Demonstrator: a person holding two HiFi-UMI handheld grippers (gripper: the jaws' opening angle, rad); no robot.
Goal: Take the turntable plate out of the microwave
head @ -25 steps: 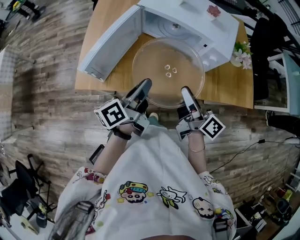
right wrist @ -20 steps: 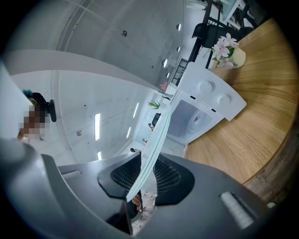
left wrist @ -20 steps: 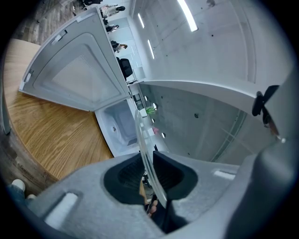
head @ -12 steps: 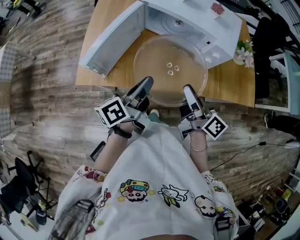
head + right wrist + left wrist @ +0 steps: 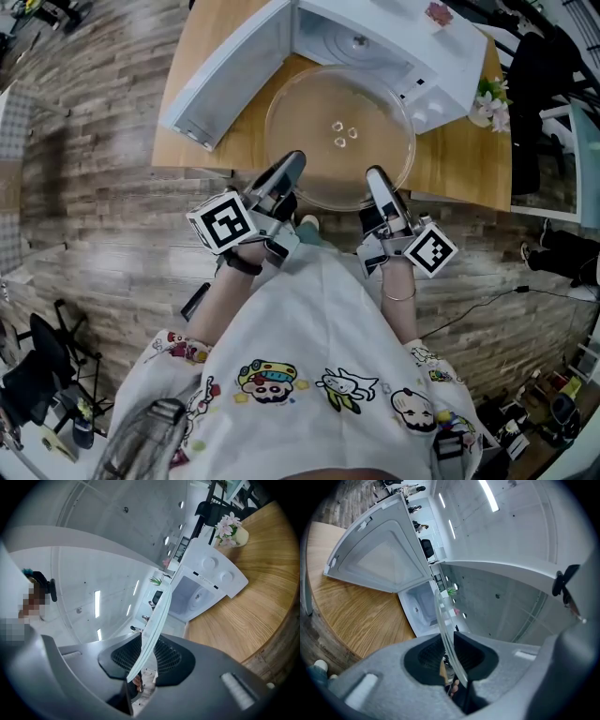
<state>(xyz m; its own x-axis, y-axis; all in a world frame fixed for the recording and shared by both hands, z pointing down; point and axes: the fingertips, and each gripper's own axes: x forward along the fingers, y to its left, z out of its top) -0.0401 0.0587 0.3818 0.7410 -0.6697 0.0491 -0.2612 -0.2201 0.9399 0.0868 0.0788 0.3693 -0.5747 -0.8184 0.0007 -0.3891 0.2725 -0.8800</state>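
The clear glass turntable plate (image 5: 339,136) is outside the white microwave (image 5: 375,37), held level over the wooden table (image 5: 455,169) in front of the open cavity. My left gripper (image 5: 289,167) is shut on the plate's near left rim, and my right gripper (image 5: 375,180) is shut on its near right rim. In the left gripper view the plate's edge (image 5: 443,625) runs between the dark pads of the left gripper (image 5: 451,651). The right gripper view shows the same edge (image 5: 157,620) clamped in the right gripper (image 5: 145,656).
The microwave door (image 5: 220,80) stands swung open to the left. A small vase of flowers (image 5: 487,105) sits to the right of the microwave. The table's near edge lies just under the plate's near rim. Wooden floor surrounds the table.
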